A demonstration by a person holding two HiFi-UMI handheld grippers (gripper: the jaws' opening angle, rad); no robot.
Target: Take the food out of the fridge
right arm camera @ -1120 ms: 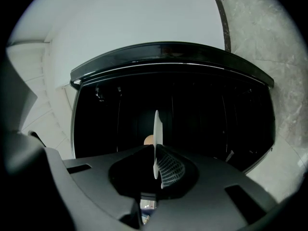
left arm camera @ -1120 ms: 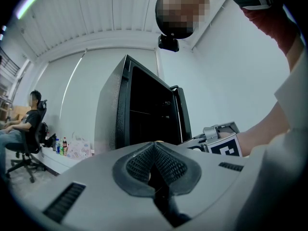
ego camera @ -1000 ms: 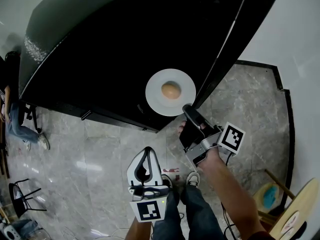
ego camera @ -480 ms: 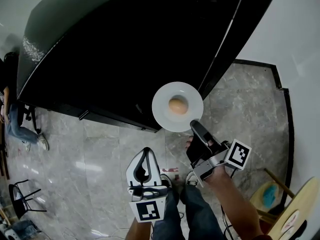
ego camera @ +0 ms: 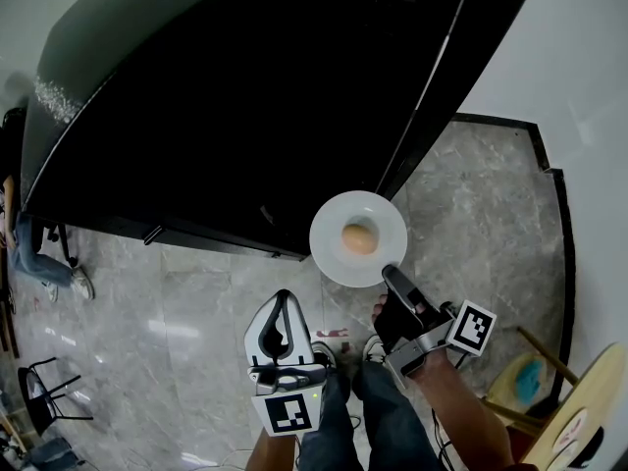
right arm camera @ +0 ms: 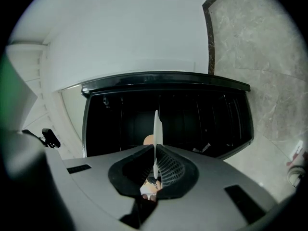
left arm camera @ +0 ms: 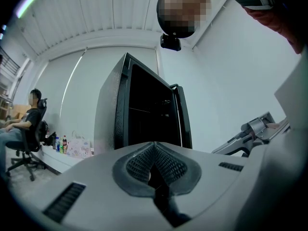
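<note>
Grey marble floor spreads out in front of the black fridge. Nearest the person's body, well short of the fridge, the left gripper hangs with its jaws pressed together on nothing. Further toward the fridge, the right gripper has its jaws clamped on the near rim of a white plate. The plate runs straight out from those jaws toward the fridge, roughly level. A small round tan piece of food sits at its middle, beyond the jaw tips. Plate and food hang over the floor just in front of the fridge's front edge, outside it as far as I can judge. So the load rides wholly on the right side, reaching away from the grip. The left gripper is free to come under the plate's near side, should the food begin to roll.
</note>
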